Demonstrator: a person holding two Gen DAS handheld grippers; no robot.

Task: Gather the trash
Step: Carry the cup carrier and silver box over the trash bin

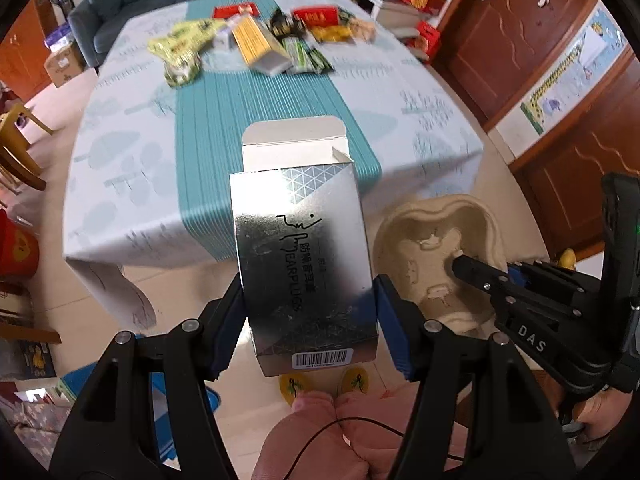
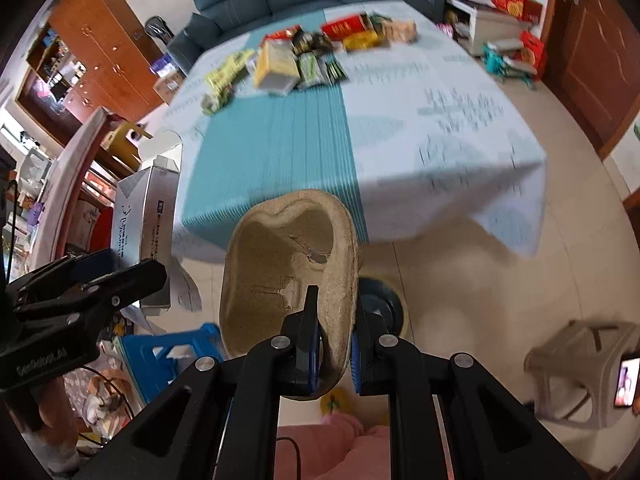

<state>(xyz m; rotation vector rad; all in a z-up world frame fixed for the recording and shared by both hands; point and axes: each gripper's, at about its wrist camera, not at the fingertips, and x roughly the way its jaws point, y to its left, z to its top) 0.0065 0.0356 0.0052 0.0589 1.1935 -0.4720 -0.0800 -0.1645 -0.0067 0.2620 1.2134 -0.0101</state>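
Two pieces of trash were held off the table's near edge: the left gripper (image 1: 310, 316), jaws partly spread, clamped one glossy silver carton (image 1: 304, 264) at frame centre, its flap open. The right gripper (image 2: 334, 344), pinched nearly closed, gripped one rough moulded-pulp tray (image 2: 280, 264). Blurred wrappers (image 1: 256, 44), perhaps ten, littered the teal-striped tablecloth (image 1: 224, 120) at upper centre.

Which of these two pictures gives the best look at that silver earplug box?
The left wrist view: the silver earplug box fills the centre, printed face and open flap visible, clamped by the left gripper. The right wrist view shows it only sideways at the left edge.
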